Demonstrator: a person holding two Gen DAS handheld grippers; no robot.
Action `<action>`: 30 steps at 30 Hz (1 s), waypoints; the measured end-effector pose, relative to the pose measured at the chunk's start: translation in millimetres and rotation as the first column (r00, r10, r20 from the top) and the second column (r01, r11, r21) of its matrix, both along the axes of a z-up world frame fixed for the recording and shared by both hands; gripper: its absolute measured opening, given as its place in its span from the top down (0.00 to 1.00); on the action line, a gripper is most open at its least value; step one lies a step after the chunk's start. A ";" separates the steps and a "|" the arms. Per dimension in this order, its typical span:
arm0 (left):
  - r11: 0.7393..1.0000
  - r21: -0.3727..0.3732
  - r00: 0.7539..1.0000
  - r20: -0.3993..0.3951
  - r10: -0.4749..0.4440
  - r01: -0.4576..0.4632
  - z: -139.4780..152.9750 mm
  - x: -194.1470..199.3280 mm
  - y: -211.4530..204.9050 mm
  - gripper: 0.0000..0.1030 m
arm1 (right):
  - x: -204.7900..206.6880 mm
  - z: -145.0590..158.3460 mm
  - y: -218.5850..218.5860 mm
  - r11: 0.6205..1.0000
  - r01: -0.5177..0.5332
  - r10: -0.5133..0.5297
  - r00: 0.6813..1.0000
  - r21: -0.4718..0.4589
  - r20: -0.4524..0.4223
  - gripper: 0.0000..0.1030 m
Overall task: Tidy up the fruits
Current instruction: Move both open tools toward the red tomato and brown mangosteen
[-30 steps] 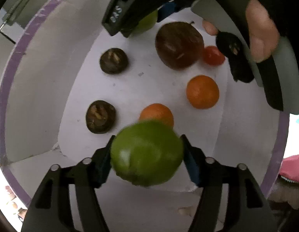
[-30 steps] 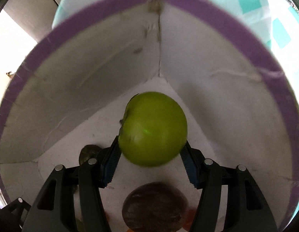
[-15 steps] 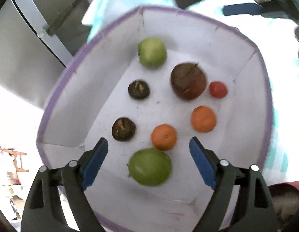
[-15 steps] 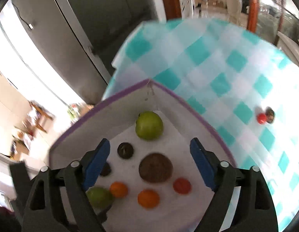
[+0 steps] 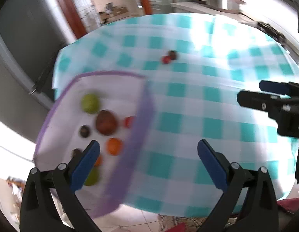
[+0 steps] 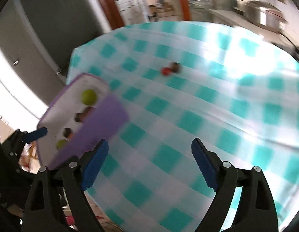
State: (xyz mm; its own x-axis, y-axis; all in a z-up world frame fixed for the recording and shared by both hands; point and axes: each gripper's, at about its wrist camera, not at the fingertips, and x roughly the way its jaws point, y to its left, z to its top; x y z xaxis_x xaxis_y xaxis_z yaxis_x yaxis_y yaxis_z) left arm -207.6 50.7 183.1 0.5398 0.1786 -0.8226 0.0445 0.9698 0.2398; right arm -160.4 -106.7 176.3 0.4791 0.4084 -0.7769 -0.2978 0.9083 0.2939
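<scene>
A white box with a purple rim (image 5: 141, 116) sits at the table's left edge and holds several fruits: a green apple (image 5: 90, 103), a brown fruit (image 5: 106, 122), an orange (image 5: 114, 146), a small red fruit (image 5: 128, 121). It also shows in the right wrist view (image 6: 108, 116). A small red fruit (image 5: 165, 59) and a dark fruit (image 5: 173, 55) lie together on the checked cloth, also in the right wrist view (image 6: 166, 71). My left gripper (image 5: 148, 163) is open and empty above the box's right wall. My right gripper (image 6: 149, 162) is open and empty over the cloth.
The table wears a teal and white checked cloth (image 5: 207, 100). A grey fridge (image 5: 17, 58) stands behind the box on the left. The right gripper shows at the right edge of the left wrist view (image 5: 275, 104). The frames are blurred by motion.
Both grippers let go of their green fruits in the box, opened, and pulled up and back to the right, away from the box. The whole table has come into view.
</scene>
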 end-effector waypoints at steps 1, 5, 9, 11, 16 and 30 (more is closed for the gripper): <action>1.000 -0.003 1.000 -0.010 -0.027 0.027 -2.6 0.1 -18.8 0.02 | -7.0 -3.6 -19.1 0.999 0.032 -0.032 0.999 -0.003 -0.004 0.17; 0.994 -0.011 0.993 -0.045 -0.109 0.109 -18.4 9.3 -67.7 0.02 | -23.4 -17.0 -75.0 0.991 0.134 -0.135 0.991 -0.008 -0.015 0.17; 0.980 0.004 0.978 -0.066 -0.196 0.197 -27.4 15.7 -106.2 0.02 | -34.3 -33.9 -113.6 0.976 0.220 -0.220 0.975 -0.009 -0.044 0.17; 0.975 0.007 0.972 -0.078 -0.222 0.223 -30.9 20.1 -117.0 0.02 | -35.4 -41.4 -124.5 0.969 0.248 -0.248 0.967 -0.009 -0.058 0.17; 0.964 -0.007 0.957 -0.121 -0.264 0.265 -43.2 42.2 -128.2 0.02 | -24.6 -61.5 -136.7 0.953 0.303 -0.303 0.947 -0.013 -0.109 0.17; 0.987 -0.065 0.974 -0.164 -0.157 0.148 -59.9 205.9 -56.1 0.02 | 94.8 -103.1 -72.1 0.942 0.328 -0.334 0.915 -0.063 -0.226 0.17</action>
